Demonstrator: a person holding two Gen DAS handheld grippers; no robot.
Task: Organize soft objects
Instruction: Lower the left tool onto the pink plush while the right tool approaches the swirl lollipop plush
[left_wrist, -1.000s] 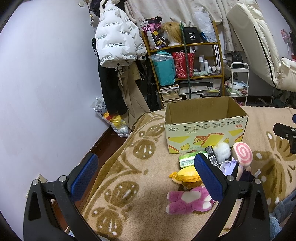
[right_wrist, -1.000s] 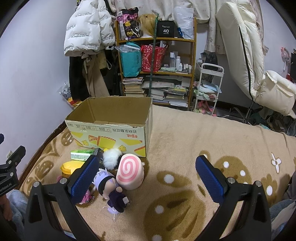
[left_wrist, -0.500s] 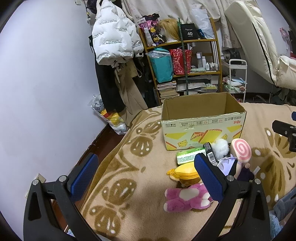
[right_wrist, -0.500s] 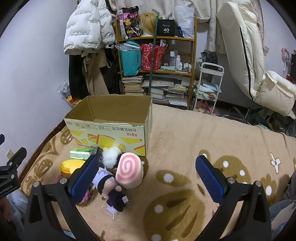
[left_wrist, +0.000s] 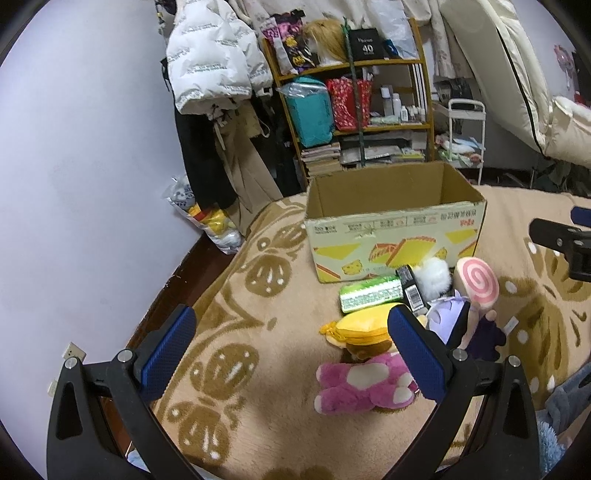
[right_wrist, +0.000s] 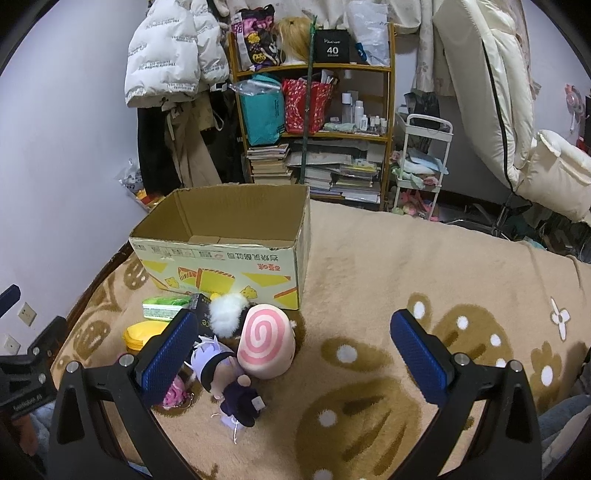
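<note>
Hand-held gripper (left_wrist: 291, 349), pink bear (left_wrist: 364, 382) fully visible

Dim indoor light, sharp, fisheye-warped edges

box: cardboard box (right_wrist: 229, 254) open on top, interior reachable from above | front: toy cluster crowds its near wall – swirl cushion (right_wrist: 266, 345), white pompom (right_wrist: 226, 318), green pack (left_wrist: 370, 293), yellow plush (left_wrist: 364, 326), pink bear (left_wrist: 364, 384) (tightly packed) | right: bare blanket (right_wrist: 388, 266) | left: wall (left_wrist: 85, 184) close to bed edge
</note>
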